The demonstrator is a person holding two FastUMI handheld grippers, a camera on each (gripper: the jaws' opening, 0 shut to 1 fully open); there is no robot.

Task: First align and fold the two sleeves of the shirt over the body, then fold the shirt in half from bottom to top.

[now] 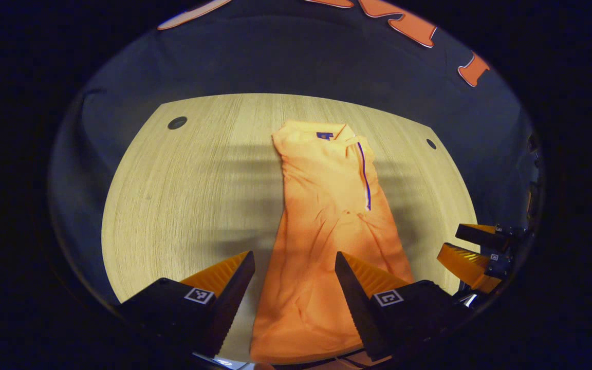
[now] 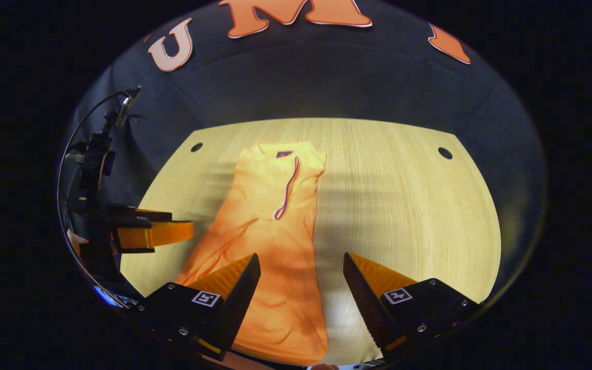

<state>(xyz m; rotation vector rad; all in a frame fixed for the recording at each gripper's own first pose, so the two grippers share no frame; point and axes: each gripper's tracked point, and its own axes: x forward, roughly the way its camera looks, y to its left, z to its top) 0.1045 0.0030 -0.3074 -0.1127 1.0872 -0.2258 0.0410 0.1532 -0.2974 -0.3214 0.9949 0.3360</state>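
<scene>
Left gripper (image 1: 294, 277) fingers spread wide, holding nothing, hovering over the near hem of the shirt (image 1: 327, 226); right gripper (image 2: 301, 280) likewise wide and empty, above the hem's right corner, one finger over cloth, the other over bare table (image 2: 409, 205); shirt lies as a long narrow strip running from the table's near edge toward the far edge, collar and placket at the far end, roughly mid-width of the table; sleeves look already folded over the body, so the step in hand is judged to be the bottom-to-top fold; to do it well: bring each gripper down on its own hem corner, pinch all layers together so the tucked sleeves do not slip out, lift both corners level, carry them evenly toward the collar, lay hem flush with the shoulders; uneven lift would likely skew the fold
</scene>
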